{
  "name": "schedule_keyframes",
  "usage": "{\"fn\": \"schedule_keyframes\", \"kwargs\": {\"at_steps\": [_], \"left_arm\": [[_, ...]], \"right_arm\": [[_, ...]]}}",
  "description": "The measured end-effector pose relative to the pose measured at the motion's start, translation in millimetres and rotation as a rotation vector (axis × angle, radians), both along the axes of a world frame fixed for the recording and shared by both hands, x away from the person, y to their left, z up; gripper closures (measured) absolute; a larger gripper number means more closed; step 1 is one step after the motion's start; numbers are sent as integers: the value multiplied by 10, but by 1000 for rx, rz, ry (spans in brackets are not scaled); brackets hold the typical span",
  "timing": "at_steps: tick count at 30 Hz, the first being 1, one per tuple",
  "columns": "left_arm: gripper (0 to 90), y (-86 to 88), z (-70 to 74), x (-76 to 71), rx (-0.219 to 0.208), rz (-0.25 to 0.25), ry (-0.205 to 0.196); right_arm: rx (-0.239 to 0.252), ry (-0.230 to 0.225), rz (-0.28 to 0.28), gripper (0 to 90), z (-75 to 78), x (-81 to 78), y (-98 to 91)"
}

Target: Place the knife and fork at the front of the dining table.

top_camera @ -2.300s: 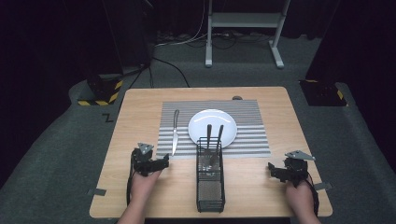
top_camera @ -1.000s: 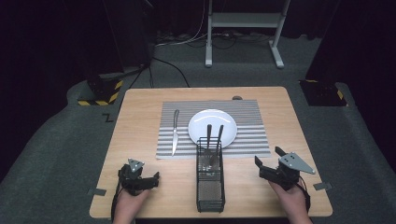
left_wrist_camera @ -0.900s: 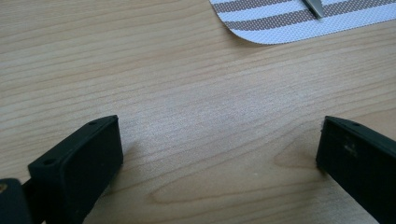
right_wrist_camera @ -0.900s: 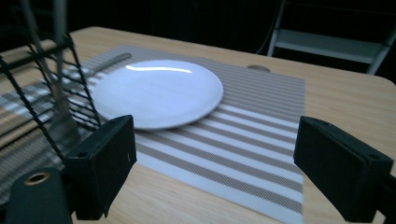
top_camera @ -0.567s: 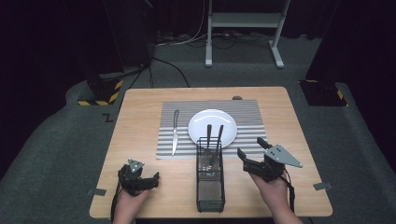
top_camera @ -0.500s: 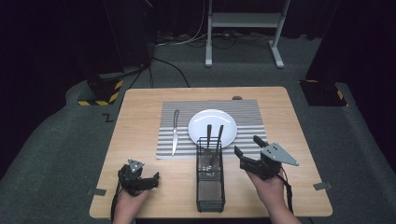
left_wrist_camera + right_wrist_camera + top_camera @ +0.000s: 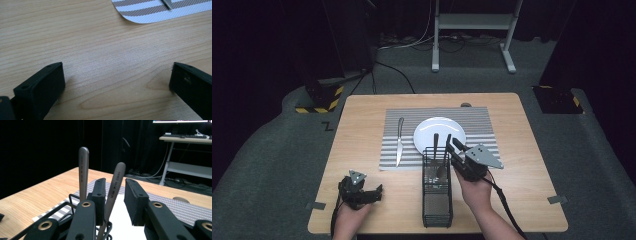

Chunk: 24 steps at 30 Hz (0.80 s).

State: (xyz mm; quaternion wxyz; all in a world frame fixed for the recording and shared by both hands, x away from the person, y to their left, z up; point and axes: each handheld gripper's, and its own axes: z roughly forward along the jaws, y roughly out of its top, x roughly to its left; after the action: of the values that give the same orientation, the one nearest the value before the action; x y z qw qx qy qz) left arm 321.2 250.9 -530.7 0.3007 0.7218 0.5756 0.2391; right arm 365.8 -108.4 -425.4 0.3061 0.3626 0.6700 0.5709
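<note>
From the high view, a wooden table (image 7: 362, 135) carries a striped placemat (image 7: 482, 125) with a white plate (image 7: 437, 132) on it and a knife (image 7: 399, 141) lying left of the plate, its long axis running away from the person, handle at the far end. A black wire caddy (image 7: 437, 200) stands at the near edge of the mat; two utensil handles rise out of its far end, nearly upright. The right gripper (image 7: 457, 150) sits just right of the caddy's far end, jaws pointing toward those handles. The left gripper (image 7: 374, 192) rests low on bare wood near the front left, well apart from the caddy, pointing right.

In the left gripper view, the two jaws stand wide apart over the table, nothing between them; a corner of the placemat (image 7: 160, 11) and the knife's tip (image 7: 167, 3) lie ahead.

In the right gripper view, the jaws are parted narrowly with the nearer handle (image 7: 113, 187) between them, leaning slightly right; whether either jaw touches it I cannot tell. The second handle (image 7: 83, 172) stands upright just left, outside the jaws. The caddy's wire rim (image 7: 72, 200) shows below.
</note>
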Motion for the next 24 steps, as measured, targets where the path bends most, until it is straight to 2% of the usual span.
{"fn": "schedule_keyframes", "kwargs": {"at_steps": [11,16,24], "left_arm": [[2,2,0,1,0,-3,0],[3,2,0,1,0,-2,0],[3,2,0,0,1,-2,0]], "right_arm": [[19,50,2,761,-48,118,80],[29,46,19,779,-39,113,65],[37,2,57,801,-5,49,51]]}}
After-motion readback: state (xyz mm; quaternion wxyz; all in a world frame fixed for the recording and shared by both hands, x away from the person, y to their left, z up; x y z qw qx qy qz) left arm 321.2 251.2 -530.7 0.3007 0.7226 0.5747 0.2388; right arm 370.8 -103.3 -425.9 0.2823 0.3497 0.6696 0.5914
